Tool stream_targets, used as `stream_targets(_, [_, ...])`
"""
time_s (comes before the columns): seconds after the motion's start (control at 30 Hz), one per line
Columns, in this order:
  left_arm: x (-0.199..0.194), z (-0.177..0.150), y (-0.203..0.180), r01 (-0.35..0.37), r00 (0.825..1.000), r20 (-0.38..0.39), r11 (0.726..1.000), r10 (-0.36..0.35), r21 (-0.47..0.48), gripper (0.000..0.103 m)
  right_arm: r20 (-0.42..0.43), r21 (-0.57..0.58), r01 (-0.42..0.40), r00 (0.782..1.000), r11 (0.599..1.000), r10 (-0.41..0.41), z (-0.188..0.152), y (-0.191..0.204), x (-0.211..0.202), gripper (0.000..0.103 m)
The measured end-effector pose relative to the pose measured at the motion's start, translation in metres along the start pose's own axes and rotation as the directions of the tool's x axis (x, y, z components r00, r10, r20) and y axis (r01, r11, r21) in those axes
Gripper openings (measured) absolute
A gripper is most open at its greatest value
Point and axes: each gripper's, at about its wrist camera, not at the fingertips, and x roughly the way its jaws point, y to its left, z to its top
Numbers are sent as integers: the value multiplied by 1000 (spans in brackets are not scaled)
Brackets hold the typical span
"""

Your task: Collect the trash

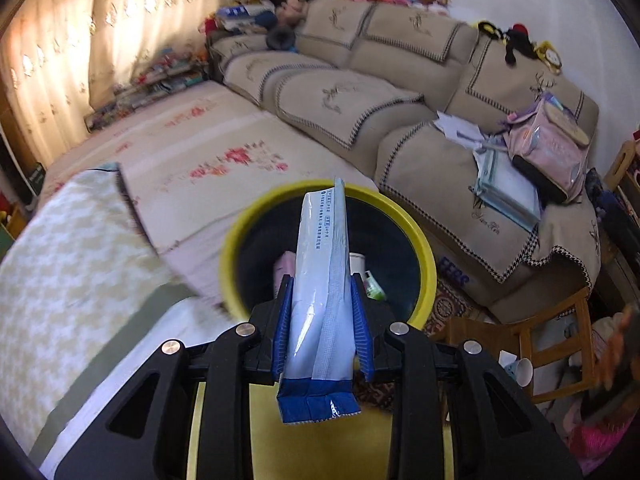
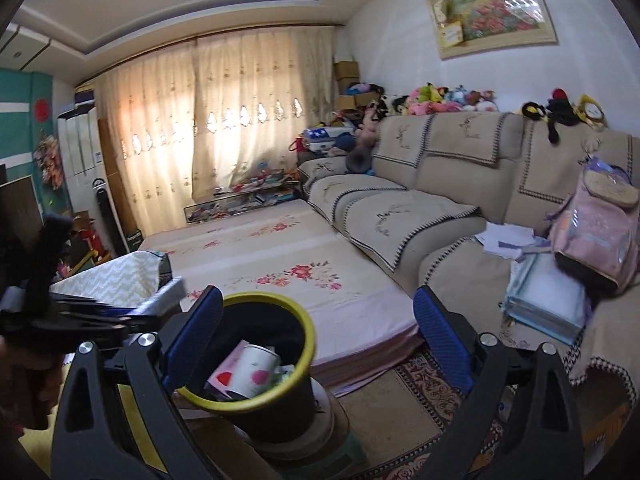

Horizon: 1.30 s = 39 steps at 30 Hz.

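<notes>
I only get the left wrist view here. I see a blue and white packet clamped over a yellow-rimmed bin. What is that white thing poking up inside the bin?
Observer: It is a paper cup with pink spots, lying tilted among the other trash.
Operator: What does the bin stand on?
Observer: The bin sits on a round stand, raised off the carpet.
Operator: And the other hand-held gripper?
Observer: The right hand-held gripper is wide open and holds nothing; one blue finger is right beside the bin's rim.
</notes>
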Motion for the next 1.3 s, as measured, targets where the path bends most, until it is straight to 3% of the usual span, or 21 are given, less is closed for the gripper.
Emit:
stream_targets(0.2, [65, 24, 1, -45, 996, -74, 999, 45, 5, 32, -30, 46, 6, 1000, 999, -4, -6, -21, 8, 91])
stream_targets(0.23, [77, 28, 2, -70, 994, -88, 998, 69, -5, 52, -30, 49, 4, 1000, 999, -2, -6, -22, 9, 91])
stream_targets(0.3, [90, 29, 4, -92, 991, -104, 996, 90, -14, 77, -27, 48, 4, 1000, 999, -3, -6, -20, 9, 91])
stream_targets(0.4, [98, 27, 9, -139, 985, -109, 990, 137, -11, 77, -36, 38, -5, 999, 999, 6, -6, -13, 9, 91])
stream_targets(0.5, [75, 19, 17, -135, 989, -75, 989, 131, -57, 79, -40, 25, -15, 999, 1000, 16, -6, -6, 8, 91])
stream_targets(0.6, [30, 2, 24, -146, 989, 7, 986, 147, -77, 88, -36, 7, -33, 999, 999, 34, -3, 5, 5, 92])
stream_targets(0.7, [-33, -25, 29, -183, 973, 121, 976, 197, -118, 98, -36, -19, -65, 997, 998, 64, -3, 19, -1, 94])
stream_targets(0.8, [-97, -58, 37, -230, 942, 208, 957, 264, -175, 98, -51, -51, -114, 993, 992, 111, -4, 37, -4, 96])
stream_targets(0.83, [-122, -76, 41, -264, 921, 236, 943, 308, -200, 98, -55, -62, -135, 990, 989, 132, -5, 45, -6, 96])
stream_targets(1.03, [-216, -163, 56, -383, 830, 277, 856, 483, -347, 98, -72, -118, -243, 969, 963, 236, -11, 83, -23, 96])
stream_targets(1.07, [-228, -177, 58, -401, 815, 275, 838, 511, -369, 98, -77, -133, -263, 964, 955, 255, -12, 89, -27, 96])
stream_targets(1.2, [-278, -230, 60, -502, 722, 244, 733, 647, -459, 98, -93, -171, -313, 949, 934, 301, -14, 108, -42, 96])
stream_targets(1.3, [-306, -260, 61, -518, 686, 232, 687, 690, -510, 98, -102, -197, -338, 941, 920, 324, -16, 117, -53, 96])
